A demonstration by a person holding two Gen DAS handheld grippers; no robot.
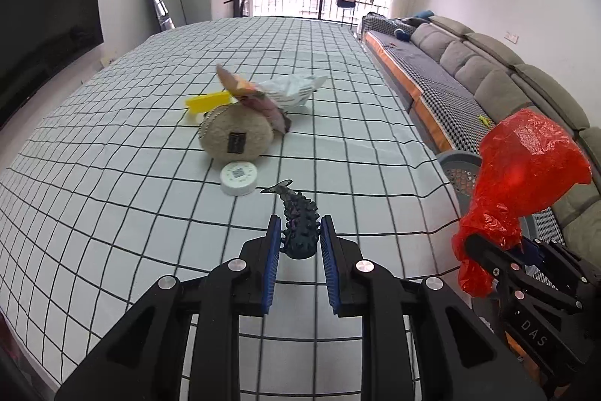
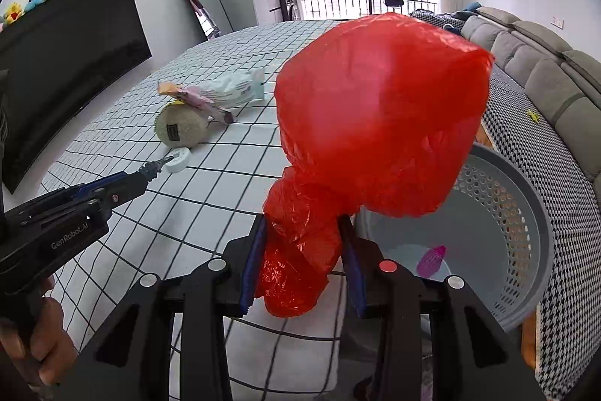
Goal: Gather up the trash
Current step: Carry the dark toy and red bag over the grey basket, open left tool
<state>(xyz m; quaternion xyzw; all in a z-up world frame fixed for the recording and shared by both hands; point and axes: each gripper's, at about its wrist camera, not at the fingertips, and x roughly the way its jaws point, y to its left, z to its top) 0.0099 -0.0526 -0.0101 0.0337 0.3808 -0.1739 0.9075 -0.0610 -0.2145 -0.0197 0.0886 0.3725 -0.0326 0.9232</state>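
Note:
My left gripper [image 1: 300, 224] is shut on a dark spiky toy-like piece [image 1: 296, 209], whose tail sticks out ahead above the checked tablecloth [image 1: 112, 213]. In the right wrist view, that left gripper [image 2: 144, 175] comes in from the left, held by a hand [image 2: 41, 344]. My right gripper [image 2: 304, 247] is shut on the bunched neck of a puffed red plastic bag [image 2: 379, 111], beside the table's right edge. The right gripper [image 1: 499, 254] and the red bag [image 1: 526, 160] also show at the right of the left wrist view. A grey perforated basket [image 2: 526, 213] stands under the bag with a pink-purple item [image 2: 432, 260] inside.
Further along the table lie a round beige plush pouch [image 1: 234, 139], a white round lid [image 1: 239, 178], a yellow piece [image 1: 206, 102], a pink wrapper [image 1: 259, 96] and a crumpled white package [image 1: 293, 87]. A grey sofa [image 1: 488, 70] runs along the right, and a dark screen [image 1: 45, 36] stands at left.

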